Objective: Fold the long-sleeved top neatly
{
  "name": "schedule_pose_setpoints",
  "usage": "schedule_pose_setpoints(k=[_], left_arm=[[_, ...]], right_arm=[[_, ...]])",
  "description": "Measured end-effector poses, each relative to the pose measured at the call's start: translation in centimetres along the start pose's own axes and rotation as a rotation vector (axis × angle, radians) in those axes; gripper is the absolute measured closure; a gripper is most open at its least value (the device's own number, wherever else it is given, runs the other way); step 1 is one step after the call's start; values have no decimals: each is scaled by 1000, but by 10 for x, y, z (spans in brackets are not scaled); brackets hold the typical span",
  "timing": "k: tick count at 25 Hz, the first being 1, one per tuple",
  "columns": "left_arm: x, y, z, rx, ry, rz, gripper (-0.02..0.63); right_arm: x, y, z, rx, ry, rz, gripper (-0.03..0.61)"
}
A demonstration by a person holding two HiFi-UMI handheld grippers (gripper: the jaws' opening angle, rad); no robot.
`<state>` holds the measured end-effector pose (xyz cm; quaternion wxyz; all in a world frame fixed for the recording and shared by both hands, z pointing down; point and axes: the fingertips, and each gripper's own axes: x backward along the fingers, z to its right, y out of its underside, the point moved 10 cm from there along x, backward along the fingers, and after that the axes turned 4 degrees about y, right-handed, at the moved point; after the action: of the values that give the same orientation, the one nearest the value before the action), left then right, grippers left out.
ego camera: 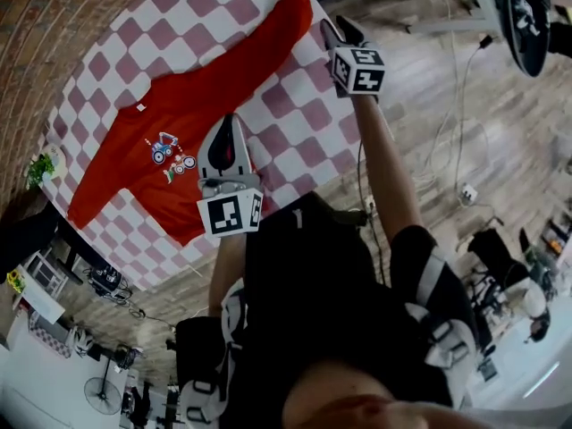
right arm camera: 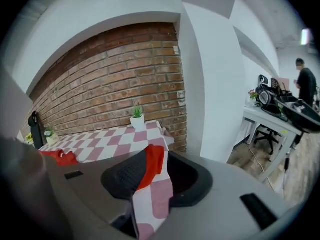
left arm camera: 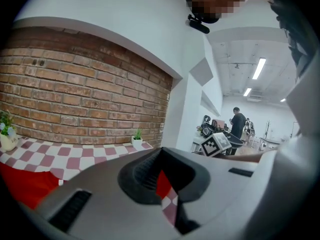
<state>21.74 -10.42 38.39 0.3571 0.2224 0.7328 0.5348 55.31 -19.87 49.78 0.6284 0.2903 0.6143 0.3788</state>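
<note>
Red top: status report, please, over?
Left gripper shut, over the hem. Right gripper open beside a sleeve end. Red top spread flat, unfolded. Nothing on it.

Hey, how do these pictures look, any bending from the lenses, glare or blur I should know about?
Head view: strong fisheye, the checked table bows, the red top looks sharp. Left gripper view: the brick wall curves, the ceiling lights blow out white. Right gripper view: same bending, black rim, even light.
</note>
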Motion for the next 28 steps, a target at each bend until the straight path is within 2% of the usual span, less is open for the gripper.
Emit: schedule_pose_setpoints(k=[4,10,14,18,23,28], left_arm=[[-23,5,-4,6,17,-12,611],[-54,-1,-4,39,25,26,611],[-61,5,-8,16,43,15,611],[-62,8,-8,58,31,15,611],[-64,10,-10,58,33,4,611],[-66,9,-13,65,35,7,611]], right_arm=[[-36,7,3,-20,-3,-53,448],[-73,18,6,-4,-3,-129,448],[-84,20,4,9,1,-166,448],[-92,24,-1,6,-41,-199,448],[-98,24,-1,19,-51,-225,448],[-102,26,-5,3,-85,-253,510]])
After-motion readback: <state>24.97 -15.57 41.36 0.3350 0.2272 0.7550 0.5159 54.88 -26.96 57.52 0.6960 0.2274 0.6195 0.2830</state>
